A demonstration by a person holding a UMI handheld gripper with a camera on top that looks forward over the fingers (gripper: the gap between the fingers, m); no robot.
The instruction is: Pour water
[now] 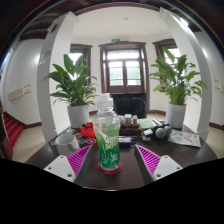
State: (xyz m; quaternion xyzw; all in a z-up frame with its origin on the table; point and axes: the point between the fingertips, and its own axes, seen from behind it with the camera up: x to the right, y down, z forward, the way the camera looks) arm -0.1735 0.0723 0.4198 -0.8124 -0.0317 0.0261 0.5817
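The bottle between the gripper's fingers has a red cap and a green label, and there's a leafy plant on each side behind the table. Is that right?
Not quite. The gripper view shows the bottle has a white cap, not red. Its label is green, it stands between the gripper fingers, and a leafy plant stands on each side.

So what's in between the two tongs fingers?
In the gripper view, a clear plastic bottle with a white cap and green label stands upright between the tongs, on the dark table. Whether the fingers touch it is unclear.

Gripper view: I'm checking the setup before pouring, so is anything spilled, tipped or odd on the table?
Nothing stands out. The clear plastic bottle with a green label and white cap stands upright between the gripper's open fingers, no puddle shows on the dark round table, and the grey cup left of it sits upright.
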